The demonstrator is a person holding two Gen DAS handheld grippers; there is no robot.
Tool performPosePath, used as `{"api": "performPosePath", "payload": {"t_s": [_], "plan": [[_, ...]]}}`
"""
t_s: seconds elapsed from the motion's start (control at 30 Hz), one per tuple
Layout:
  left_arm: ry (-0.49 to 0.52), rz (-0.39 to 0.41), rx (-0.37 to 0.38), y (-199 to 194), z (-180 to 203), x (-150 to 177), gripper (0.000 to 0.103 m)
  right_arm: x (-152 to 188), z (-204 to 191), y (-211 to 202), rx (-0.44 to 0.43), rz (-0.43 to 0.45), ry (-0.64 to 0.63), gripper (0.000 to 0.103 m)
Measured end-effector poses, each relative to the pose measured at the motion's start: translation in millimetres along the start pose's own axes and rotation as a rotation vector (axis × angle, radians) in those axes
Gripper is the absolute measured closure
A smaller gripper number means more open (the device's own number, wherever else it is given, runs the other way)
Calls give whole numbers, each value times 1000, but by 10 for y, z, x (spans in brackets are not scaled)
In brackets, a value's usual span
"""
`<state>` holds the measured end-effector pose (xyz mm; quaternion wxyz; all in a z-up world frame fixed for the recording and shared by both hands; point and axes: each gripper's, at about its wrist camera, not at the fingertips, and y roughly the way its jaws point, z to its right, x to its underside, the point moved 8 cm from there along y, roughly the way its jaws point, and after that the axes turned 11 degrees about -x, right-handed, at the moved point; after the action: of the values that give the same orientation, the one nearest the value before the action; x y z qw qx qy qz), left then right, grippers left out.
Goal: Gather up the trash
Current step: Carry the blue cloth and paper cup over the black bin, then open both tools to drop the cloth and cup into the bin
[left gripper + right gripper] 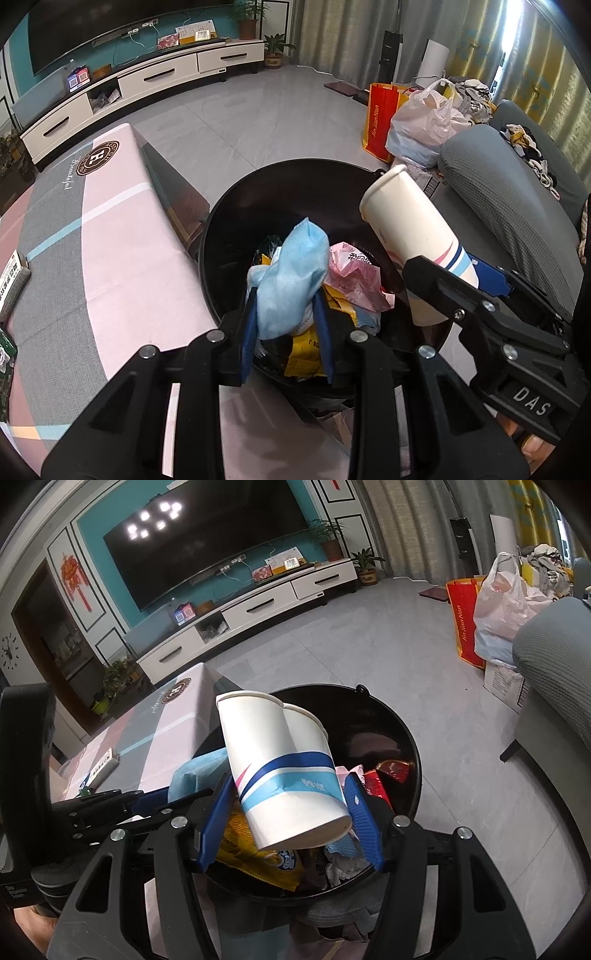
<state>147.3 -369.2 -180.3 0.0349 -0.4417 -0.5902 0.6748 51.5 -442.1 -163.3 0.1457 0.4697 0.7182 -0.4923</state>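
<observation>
A round black trash bin (229, 206) stands on the floor beside the table, holding wrappers and crumpled paper. My left gripper (288, 321) is shut on a crumpled blue cloth (291, 280) and holds it over the bin. My right gripper (291, 819) is shut on a dented white paper cup (280, 768) with blue and pink stripes, held tilted over the bin (410, 738). The cup (410, 236) and the right gripper (469, 288) also show at the right of the left wrist view. The blue cloth (199, 771) shows at the left of the right wrist view.
A table with a pink and grey cloth (96, 236) stands left of the bin, with a small box (11, 280) on it. A grey sofa (509, 206) is to the right. Bags (417, 122) stand on the floor behind. A TV cabinet (147, 77) lines the far wall.
</observation>
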Motion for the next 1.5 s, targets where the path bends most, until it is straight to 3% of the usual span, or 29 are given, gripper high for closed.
{"api": "performPosePath", "payload": {"t_s": [0.97,1.5], "plan": [[-2,3,-6,7,2,-14,69,8,107,36,21,-10,16,42],[-22,37,3,-89,-17,-30,36,-17,188,-103,49,13,39,42]]}}
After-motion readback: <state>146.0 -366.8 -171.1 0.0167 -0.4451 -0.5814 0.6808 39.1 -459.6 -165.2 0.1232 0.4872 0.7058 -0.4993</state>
